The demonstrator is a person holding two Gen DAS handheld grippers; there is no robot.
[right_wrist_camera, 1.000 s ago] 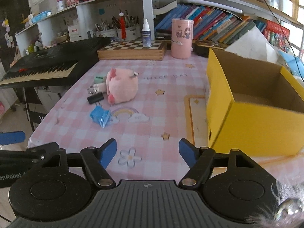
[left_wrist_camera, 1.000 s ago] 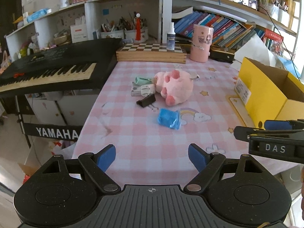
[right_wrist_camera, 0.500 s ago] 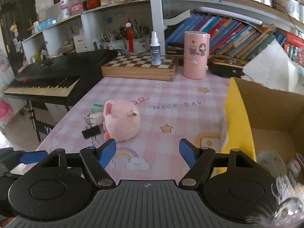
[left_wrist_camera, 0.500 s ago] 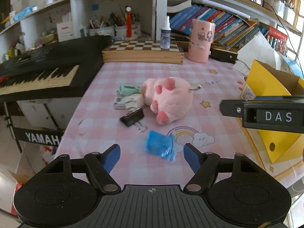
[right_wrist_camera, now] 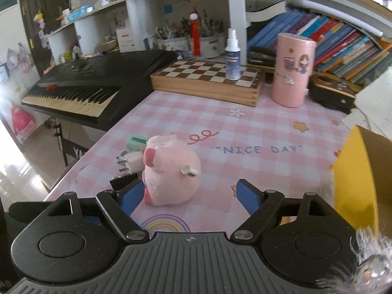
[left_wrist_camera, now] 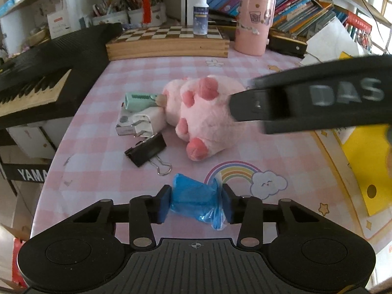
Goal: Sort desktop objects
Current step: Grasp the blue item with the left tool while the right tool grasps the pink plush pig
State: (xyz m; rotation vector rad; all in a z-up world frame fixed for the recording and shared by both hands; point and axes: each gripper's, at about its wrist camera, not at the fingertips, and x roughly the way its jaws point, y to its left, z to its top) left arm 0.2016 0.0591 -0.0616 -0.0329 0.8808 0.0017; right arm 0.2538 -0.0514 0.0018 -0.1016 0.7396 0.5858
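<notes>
My left gripper (left_wrist_camera: 195,202) is shut on a crumpled blue plastic bag (left_wrist_camera: 196,197) on the pink checked tablecloth. Beyond it lie a black binder clip (left_wrist_camera: 145,149), a white charger plug (left_wrist_camera: 147,122), a mint green box (left_wrist_camera: 139,101) and a pink plush pig (left_wrist_camera: 201,112). My right gripper (right_wrist_camera: 188,194) is open, just in front of the plush pig (right_wrist_camera: 170,169), its left finger beside the pig's base. The right gripper's body crosses the left wrist view (left_wrist_camera: 318,100). A yellow cardboard box (right_wrist_camera: 355,174) stands at the right.
A wooden chessboard box (right_wrist_camera: 208,80) with a spray bottle (right_wrist_camera: 232,56), a pink cylinder tin (right_wrist_camera: 292,69) and a black case (right_wrist_camera: 330,90) line the back. A black keyboard (right_wrist_camera: 90,85) overhangs the table's left side. Bookshelves rise behind.
My left gripper moved forward and closed on the blue bag. My right gripper moved forward and left toward the plush pig, staying open.
</notes>
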